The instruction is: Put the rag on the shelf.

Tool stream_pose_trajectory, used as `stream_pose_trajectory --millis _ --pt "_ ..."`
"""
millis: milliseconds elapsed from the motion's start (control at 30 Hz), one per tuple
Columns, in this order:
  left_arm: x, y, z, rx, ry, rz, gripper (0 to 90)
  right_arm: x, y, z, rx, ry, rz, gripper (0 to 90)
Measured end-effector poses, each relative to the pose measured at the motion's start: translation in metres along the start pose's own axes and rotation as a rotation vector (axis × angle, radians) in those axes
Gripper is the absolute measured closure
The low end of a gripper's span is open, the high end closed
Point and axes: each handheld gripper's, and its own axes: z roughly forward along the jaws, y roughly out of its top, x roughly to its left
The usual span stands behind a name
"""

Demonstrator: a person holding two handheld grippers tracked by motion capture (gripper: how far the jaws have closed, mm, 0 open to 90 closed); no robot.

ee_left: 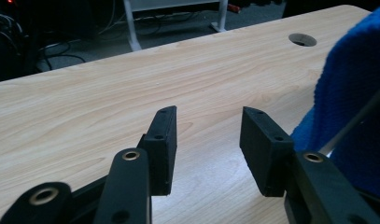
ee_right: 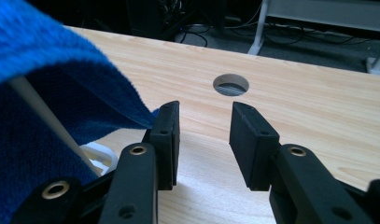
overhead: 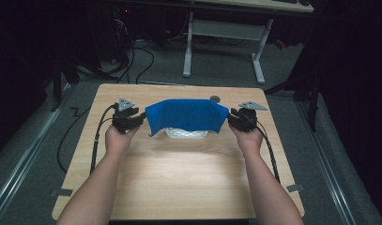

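Flanking one blue cloth (overhead: 186, 115), two grippers, fingers apart

The room around me is dark, nearly black at the sides; one pool of light falls on my tabletop (overhead: 179, 178), brightest near its middle and fading toward the corners. The high view is soft and slightly grainy. In both gripper views the near black arms of my tool are blurred, and the blue cloth (ee_right: 33, 60) at the edge is unsharp.
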Motion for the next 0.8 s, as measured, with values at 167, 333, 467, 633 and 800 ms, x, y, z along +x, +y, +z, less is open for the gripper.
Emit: stream_pose_trajectory --millis 167,333,467,633,800 --pt "0.003 -0.003 -0.004 0.000 0.010 -0.006 56.3 -0.003 0.001 -0.007 -0.005 -0.008 0.003 62.5" --pt "0.002 -0.010 -0.010 -0.005 0.014 -0.005 56.1 -0.002 -0.004 -0.014 -0.029 -0.003 -0.004 62.0" --pt "0.001 -0.016 -0.016 -0.009 0.021 -0.004 54.8 0.000 -0.011 -0.020 -0.014 0.001 -0.014 60.7" --pt "-0.002 -0.027 -0.033 -0.009 0.024 -0.014 53.6 0.001 -0.017 -0.035 -0.032 -0.001 -0.024 59.1" --pt "-0.009 -0.036 -0.048 -0.019 0.020 -0.011 52.6 0.003 -0.021 -0.050 -0.046 -0.019 -0.037 57.4"
